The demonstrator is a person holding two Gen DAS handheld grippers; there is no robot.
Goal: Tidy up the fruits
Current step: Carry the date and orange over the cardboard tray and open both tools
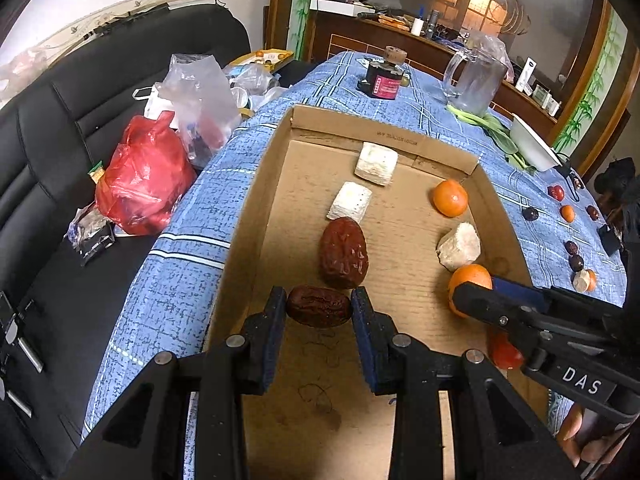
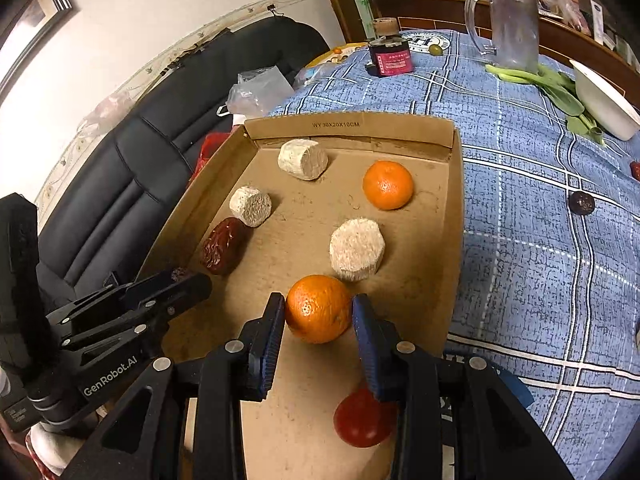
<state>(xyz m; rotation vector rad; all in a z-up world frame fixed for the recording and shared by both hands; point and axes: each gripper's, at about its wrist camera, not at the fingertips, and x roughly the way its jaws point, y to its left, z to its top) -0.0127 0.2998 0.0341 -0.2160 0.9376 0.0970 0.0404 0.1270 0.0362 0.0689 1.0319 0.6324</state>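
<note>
I have a dark red date point(image 1: 319, 306) pinched between the pads of my left tongs point(image 1: 319, 307), low centre in the left wrist view, over the floor of the cardboard tray point(image 1: 404, 240). My right tongs point(image 2: 319, 309) clamp a tangerine point(image 2: 318, 308) at lower centre of the right wrist view. Above them lie a second date point(image 2: 222, 245), another tangerine point(image 2: 388, 185) and three pale chunks, the nearest point(image 2: 357, 249) just beside my tangerine. A red fruit point(image 2: 362, 420) sits under the right tongs. The tray rests on a blue plaid-covered worktop point(image 2: 540, 240), with a black sofa point(image 1: 60, 128) at left.
</note>
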